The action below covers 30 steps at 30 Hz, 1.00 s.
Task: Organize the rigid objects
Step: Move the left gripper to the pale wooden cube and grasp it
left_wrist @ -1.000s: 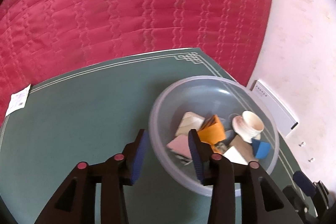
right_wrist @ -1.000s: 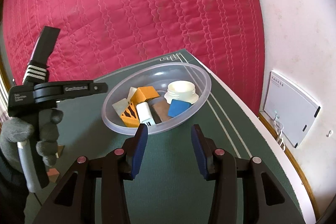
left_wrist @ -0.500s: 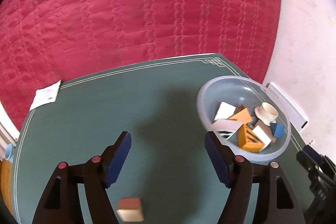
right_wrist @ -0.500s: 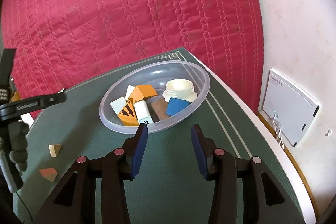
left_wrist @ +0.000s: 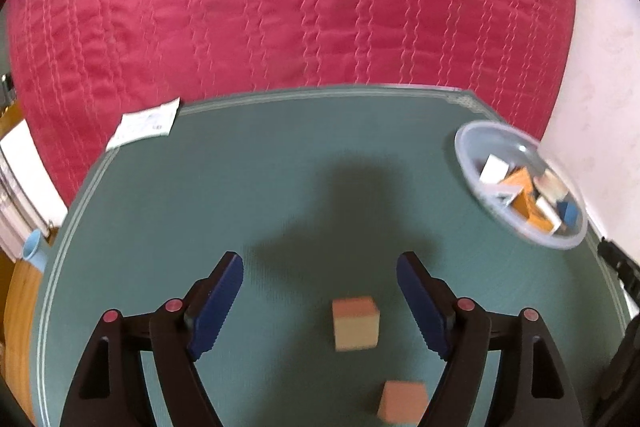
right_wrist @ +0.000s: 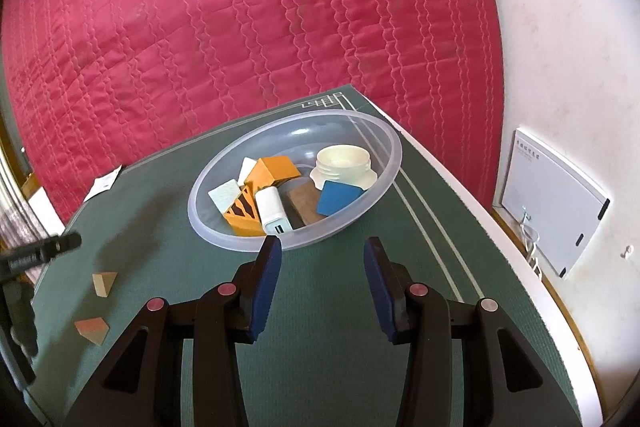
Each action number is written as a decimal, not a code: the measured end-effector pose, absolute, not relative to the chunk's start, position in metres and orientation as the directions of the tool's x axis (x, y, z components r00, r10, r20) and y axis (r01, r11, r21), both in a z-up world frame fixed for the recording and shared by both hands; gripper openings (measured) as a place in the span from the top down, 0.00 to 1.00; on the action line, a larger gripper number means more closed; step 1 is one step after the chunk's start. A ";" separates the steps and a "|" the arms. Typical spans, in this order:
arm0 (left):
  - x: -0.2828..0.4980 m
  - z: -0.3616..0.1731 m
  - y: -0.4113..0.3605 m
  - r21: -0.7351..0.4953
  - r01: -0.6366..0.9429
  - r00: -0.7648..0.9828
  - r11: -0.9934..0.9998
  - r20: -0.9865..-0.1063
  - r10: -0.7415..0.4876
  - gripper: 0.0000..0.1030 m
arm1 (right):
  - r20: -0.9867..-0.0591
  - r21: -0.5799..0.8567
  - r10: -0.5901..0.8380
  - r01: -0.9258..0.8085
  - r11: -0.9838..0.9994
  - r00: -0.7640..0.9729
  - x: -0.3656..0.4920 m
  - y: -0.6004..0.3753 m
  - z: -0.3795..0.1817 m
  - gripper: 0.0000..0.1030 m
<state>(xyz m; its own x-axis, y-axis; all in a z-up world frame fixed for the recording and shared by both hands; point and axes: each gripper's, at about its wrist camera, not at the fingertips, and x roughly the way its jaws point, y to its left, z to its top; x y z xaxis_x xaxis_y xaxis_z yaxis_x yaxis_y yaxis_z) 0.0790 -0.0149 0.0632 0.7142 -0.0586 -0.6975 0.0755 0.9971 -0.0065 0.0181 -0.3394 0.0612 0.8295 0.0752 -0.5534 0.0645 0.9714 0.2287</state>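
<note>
Wood block (left_wrist: 355, 323) on desk (left_wrist: 280, 167) between left tool's (left_wrist: 320, 303) spread jaws, untouched; light, stiff, grab flat sides. Right tool (right_wrist: 322, 281) released, empty, near bowl (right_wrist: 384, 143).

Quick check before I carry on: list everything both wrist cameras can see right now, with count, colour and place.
bowl: 1, clear plastic, far right part of the mat
orange blocks: 2, in the bowl, one with black stripes
white charger: 1, in the bowl, near rim
blue piece: 1, in the bowl
brown block: 1, in the bowl
cream jar: 1, in the bowl, far side
pale tiles: 2, white and light blue, bowl's left side
loose wooden blocks: 2, tan with reddish faces, on the mat ahead of the left gripper
mat: 1, green, covering the table
paper slip: 1, white, mat's far left corner
quilt: 1, red, behind the table
wall panel: 1, white, right wall
left gripper: open, empty
right gripper: open, empty
</note>
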 end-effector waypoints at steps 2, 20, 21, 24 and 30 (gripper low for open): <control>0.075 0.053 -0.015 -0.016 0.080 0.697 0.997 -0.714 -0.068 0.20 | -0.554 0.227 0.074 0.065 0.972 0.829 0.018 -0.339 0.061 0.57; 0.077 0.019 -0.030 -0.079 0.137 0.613 0.987 -0.777 -0.147 0.63 | -0.556 0.224 0.075 0.062 0.973 0.828 0.019 -0.339 0.060 0.57; 0.077 0.019 -0.030 -0.082 0.138 0.613 0.987 -0.775 -0.150 0.65 | -0.557 0.224 0.076 0.062 0.973 0.827 0.019 -0.339 0.060 0.57; 0.078 0.019 -0.028 -0.095 0.133 0.615 0.987 -0.772 -0.158 0.69 | -0.557 0.222 0.075 0.062 0.973 0.827 0.019 -0.338 0.060 0.57; 0.076 0.022 -0.022 -0.118 0.117 0.628 0.986 -0.761 -0.165 0.69 | -0.560 0.208 0.082 0.044 0.977 0.825 0.019 -0.333 0.057 0.57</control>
<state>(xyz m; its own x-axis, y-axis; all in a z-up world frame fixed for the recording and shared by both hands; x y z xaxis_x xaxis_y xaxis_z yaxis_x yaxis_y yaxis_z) 0.0759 -0.0217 0.0221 0.6277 -0.1654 -0.7607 0.1168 0.9861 -0.1180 0.0189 -0.3328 0.0574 0.8247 0.0820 -0.5595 0.0441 0.9771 0.2082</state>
